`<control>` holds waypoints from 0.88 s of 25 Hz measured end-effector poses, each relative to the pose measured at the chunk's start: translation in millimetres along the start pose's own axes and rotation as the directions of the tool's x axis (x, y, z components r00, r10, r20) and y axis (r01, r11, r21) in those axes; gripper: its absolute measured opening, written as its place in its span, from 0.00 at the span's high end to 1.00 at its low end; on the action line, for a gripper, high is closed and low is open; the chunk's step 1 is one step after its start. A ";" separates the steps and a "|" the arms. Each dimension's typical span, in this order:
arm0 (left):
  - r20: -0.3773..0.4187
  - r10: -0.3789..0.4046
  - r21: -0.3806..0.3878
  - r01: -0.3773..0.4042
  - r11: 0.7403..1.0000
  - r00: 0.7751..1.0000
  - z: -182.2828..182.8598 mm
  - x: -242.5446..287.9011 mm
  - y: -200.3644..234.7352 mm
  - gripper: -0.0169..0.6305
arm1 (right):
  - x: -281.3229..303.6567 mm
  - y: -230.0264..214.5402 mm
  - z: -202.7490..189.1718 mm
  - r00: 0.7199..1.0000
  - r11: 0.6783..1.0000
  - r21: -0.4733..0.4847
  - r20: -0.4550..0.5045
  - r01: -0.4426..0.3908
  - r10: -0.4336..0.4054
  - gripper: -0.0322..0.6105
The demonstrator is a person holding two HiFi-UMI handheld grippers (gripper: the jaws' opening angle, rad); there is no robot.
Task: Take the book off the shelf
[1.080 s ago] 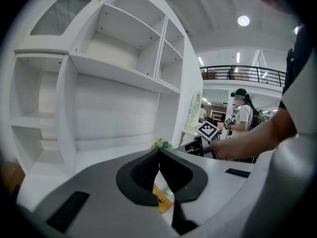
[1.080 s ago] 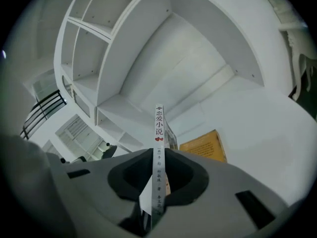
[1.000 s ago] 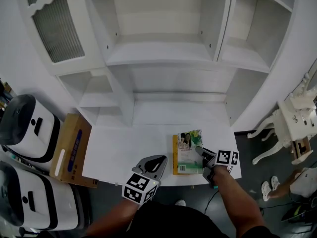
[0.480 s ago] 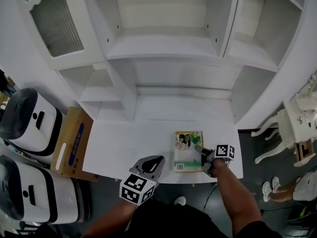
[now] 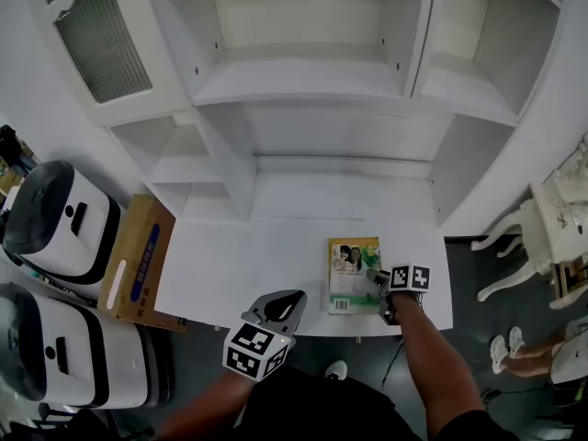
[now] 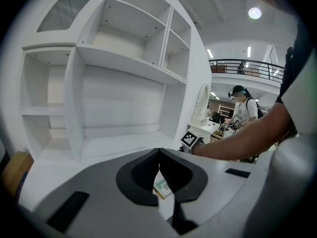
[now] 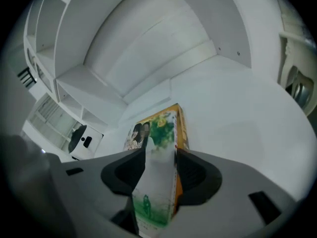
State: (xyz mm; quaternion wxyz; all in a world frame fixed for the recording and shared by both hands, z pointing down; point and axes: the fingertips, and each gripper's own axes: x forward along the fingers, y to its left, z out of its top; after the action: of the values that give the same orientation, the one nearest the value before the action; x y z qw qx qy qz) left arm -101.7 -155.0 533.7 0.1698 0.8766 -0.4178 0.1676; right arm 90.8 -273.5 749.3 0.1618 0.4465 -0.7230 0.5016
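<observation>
The book, with a green and yellow cover showing two people, lies on the white counter below the shelves. My right gripper is at its near right corner. In the right gripper view the book still runs between the jaws of that gripper. These jaws have just been opening and stand open around it. My left gripper hovers at the counter's front edge, left of the book, shut and empty. Through the left gripper a sliver of the book shows.
The white shelf unit rises behind the counter, its compartments bare. A cardboard box and two white machines stand at the left. White furniture is at the right. A person stands far off.
My right gripper has come down with the book, which now rests flat on the counter, and its jaws have spread. The left gripper has stayed in place.
</observation>
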 end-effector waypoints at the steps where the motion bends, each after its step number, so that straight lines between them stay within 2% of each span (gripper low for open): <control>1: 0.001 0.004 -0.004 -0.004 1.000 1.000 -0.5 -0.8 -1.2 0.96 | -4.0 -0.3 4.2 1.000 0.999 -0.031 0.017 0.009 -0.009 0.65; 6: 0.010 0.036 -0.039 -0.036 0.999 0.999 -3.7 -5.7 -2.7 0.96 | -36.2 9.6 27.8 0.992 0.990 -0.139 0.123 0.013 0.004 0.66; 12: 0.040 0.078 -0.073 -0.075 0.995 0.996 -2.4 -13.8 -9.3 0.96 | -91.6 55.8 36.1 0.949 0.972 -0.211 0.268 -0.107 0.163 0.66; 13: 0.044 0.082 -0.077 -0.079 0.994 0.996 -2.6 -15.3 -11.3 0.96 | -101.7 66.3 34.6 0.938 0.966 -0.220 0.285 -0.138 0.198 0.68; 15: 0.051 0.087 -0.082 -0.083 0.993 0.995 -2.5 -18.7 -16.2 0.96 | -125.1 89.9 30.4 0.901 0.950 -0.202 0.320 -0.236 0.292 0.86; 17: 0.058 0.086 -0.083 -0.081 0.993 0.995 -1.6 -22.3 -22.1 0.96 | -148.9 111.5 23.6 0.839 0.912 -0.147 0.356 -0.384 0.411 0.88; 19: 0.060 0.076 -0.087 -0.070 0.994 0.995 -1.4 -26.4 -28.5 0.96 | -169.1 128.3 14.3 0.781 0.865 -0.115 0.383 -0.489 0.493 0.90; 20: 0.061 0.065 -0.094 -0.059 0.994 0.996 -1.3 -29.0 -31.9 0.96 | -177.0 135.6 8.9 0.766 0.852 -0.120 0.387 -0.510 0.513 0.90; 22: 0.070 0.039 -0.110 -0.031 0.993 0.997 1.0 -35.2 -38.3 0.96 | -189.4 149.4 -2.7 0.758 0.846 -0.162 0.380 -0.509 0.529 0.90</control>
State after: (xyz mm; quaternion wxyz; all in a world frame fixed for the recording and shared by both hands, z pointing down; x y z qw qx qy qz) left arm -92.2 -108.8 511.5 0.1995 0.8641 -0.4473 0.1159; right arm 73.5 -165.0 534.5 -0.1282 0.3198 -0.8476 0.4035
